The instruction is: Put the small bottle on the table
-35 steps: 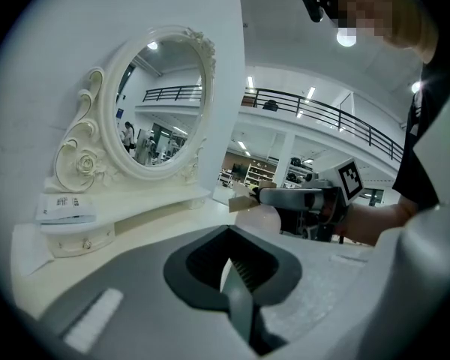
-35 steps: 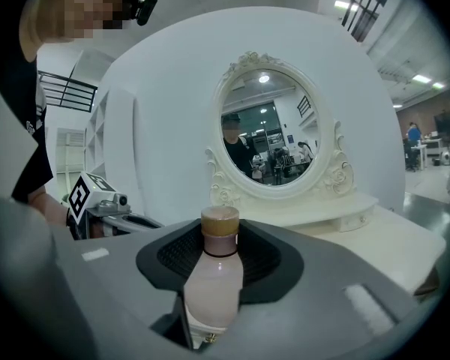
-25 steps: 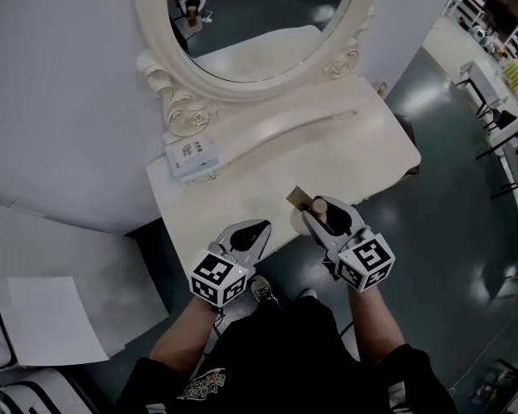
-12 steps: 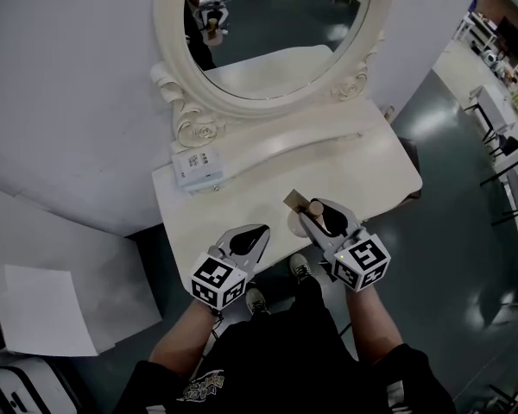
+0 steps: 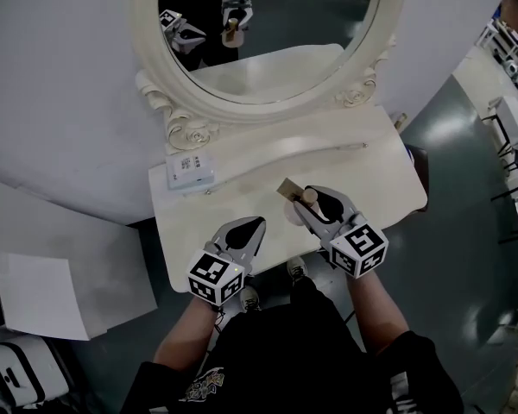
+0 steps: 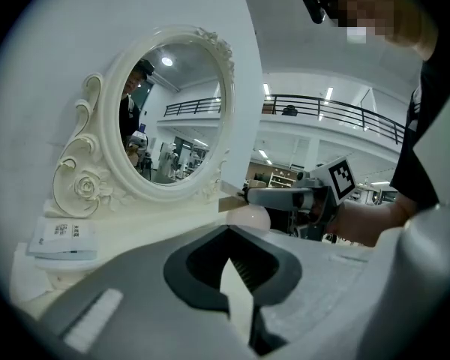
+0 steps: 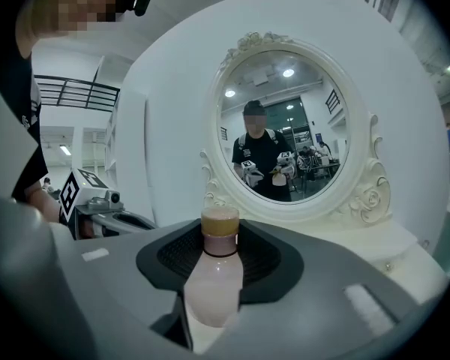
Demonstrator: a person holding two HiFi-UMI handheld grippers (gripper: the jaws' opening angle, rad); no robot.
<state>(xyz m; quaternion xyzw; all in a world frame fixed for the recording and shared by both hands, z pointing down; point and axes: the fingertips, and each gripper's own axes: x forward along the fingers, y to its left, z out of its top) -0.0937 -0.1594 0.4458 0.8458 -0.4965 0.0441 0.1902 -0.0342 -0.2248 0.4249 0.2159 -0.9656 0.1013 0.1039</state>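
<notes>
Above the table (image 5: pixel 363 171), right tongs (image 5: pixel 307 203) grip the bottle (image 7: pixel 214 283): lower until its base sits flat, then let go; left tongs (image 5: pixel 255 224) closed, empty.

An open lab-like hall: mezzanine railing (image 6: pixel 322 105), grey-green floor (image 5: pixel 466 145), a dressing table (image 5: pixel 371 179) with oval mirror (image 5: pixel 268 20).

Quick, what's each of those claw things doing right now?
Left gripper: closed, holding nothing.
Right gripper: closed on the small bottle.
</notes>
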